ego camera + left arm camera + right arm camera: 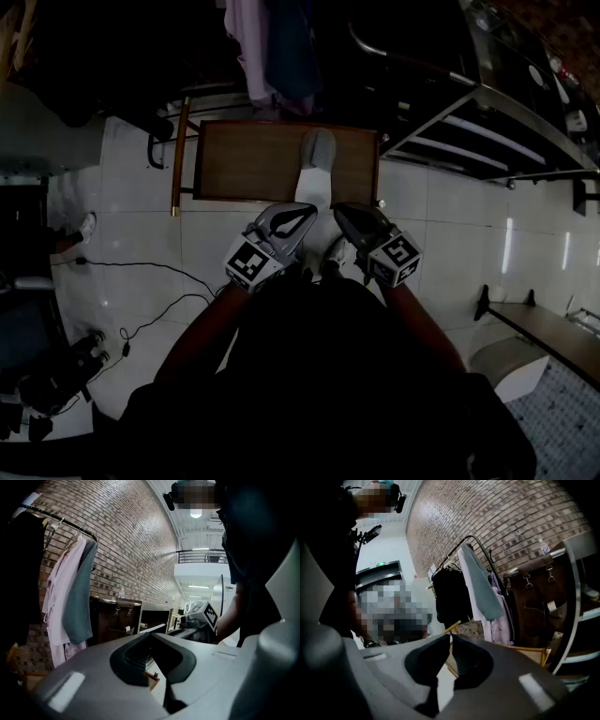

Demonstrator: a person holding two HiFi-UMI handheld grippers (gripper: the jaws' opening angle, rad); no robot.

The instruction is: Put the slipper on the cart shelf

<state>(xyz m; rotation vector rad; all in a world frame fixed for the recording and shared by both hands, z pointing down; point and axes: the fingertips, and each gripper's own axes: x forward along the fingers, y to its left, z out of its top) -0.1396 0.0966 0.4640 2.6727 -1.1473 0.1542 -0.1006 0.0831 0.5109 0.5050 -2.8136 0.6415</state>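
A grey-and-white slipper (317, 167) lies flat on the brown wooden cart shelf (244, 159), right of the board's middle. In the head view its long axis runs from 12 to 6 o'clock: the grey toe points to 12 o'clock, away from the person, and the white end points back to 6 o'clock and reaches the shelf's near edge. The shelf has a thin gold metal frame along its sides and stands on a white tiled floor (450, 216).

The left gripper (305, 214) and the right gripper (343, 212) hover side by side just at 6 o'clock of the slipper's white end, apart from it, both angled slightly downward. Each gripper's own view shows its fingers (133, 660) pressed together at the tips with nothing between them.

At 12 o'clock of the shelf, pale pink and grey-blue garments (272, 47) hang from a dark rail in front of a brick wall. A thin black cable (141, 272) trails over the floor at 9 o'clock of the grippers
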